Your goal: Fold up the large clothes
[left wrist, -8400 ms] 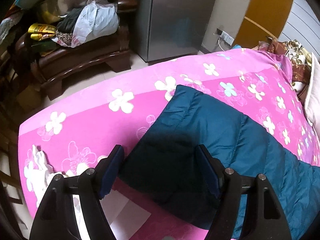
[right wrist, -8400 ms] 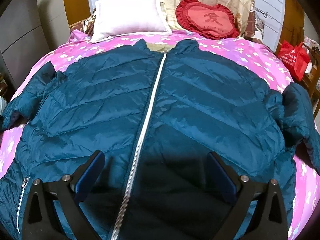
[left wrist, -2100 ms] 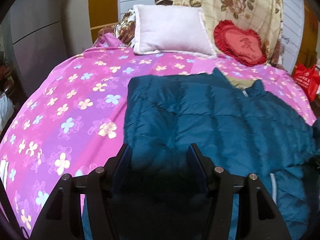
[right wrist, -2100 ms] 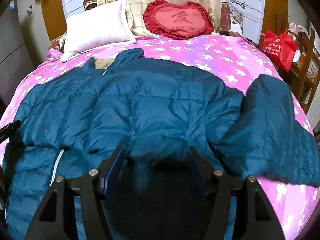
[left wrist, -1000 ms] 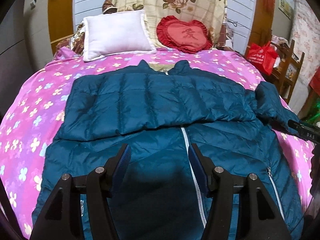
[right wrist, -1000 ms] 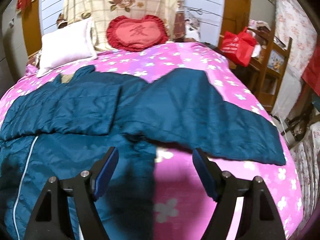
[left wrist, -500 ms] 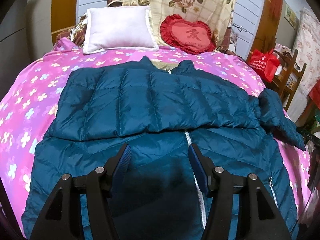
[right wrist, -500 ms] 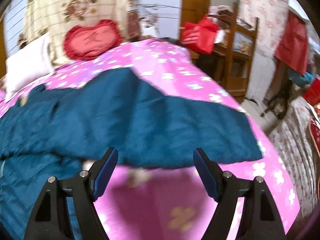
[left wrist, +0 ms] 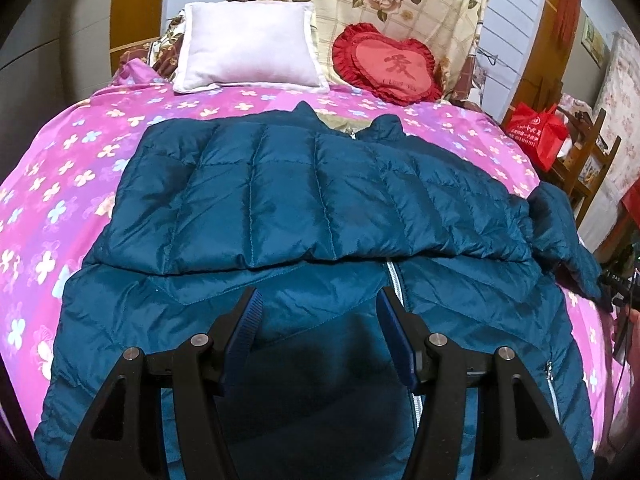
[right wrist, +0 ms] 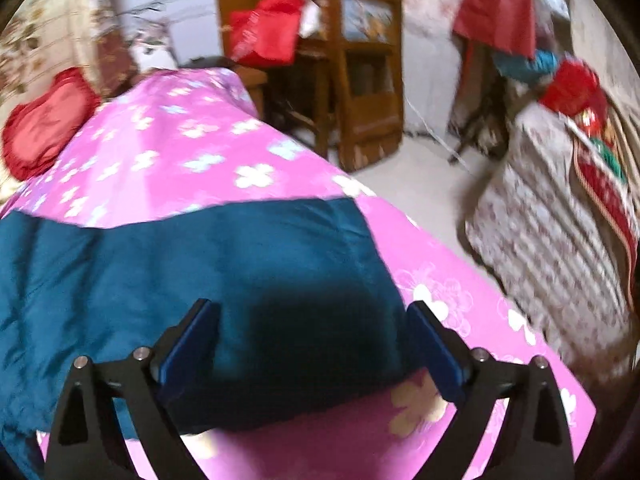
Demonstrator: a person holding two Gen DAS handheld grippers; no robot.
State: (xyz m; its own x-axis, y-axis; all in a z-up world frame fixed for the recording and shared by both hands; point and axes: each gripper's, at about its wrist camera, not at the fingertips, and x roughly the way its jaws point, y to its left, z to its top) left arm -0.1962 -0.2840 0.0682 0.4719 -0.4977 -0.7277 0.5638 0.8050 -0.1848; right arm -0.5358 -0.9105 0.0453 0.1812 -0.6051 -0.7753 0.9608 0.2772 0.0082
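Observation:
A teal quilted jacket lies front-up on the pink flowered bed, one sleeve folded across its chest. Its white zipper runs down the lower front. My left gripper hovers open above the jacket's lower front, nothing between its pads. The other sleeve stretches out toward the bed's right edge. Above that sleeve's cuff end is my right gripper, its jaws opening wide on either side of the cloth without pressing on it.
A white pillow and a red heart cushion lie at the head of the bed. A wooden chair with a red bag stands past the right side. A patterned covered seat sits right of the bed.
My right gripper swung right, away from the jacket body, out to the far end of the spread sleeve, and its jaws widened. The left gripper stayed open and edged slightly closer to the jacket.

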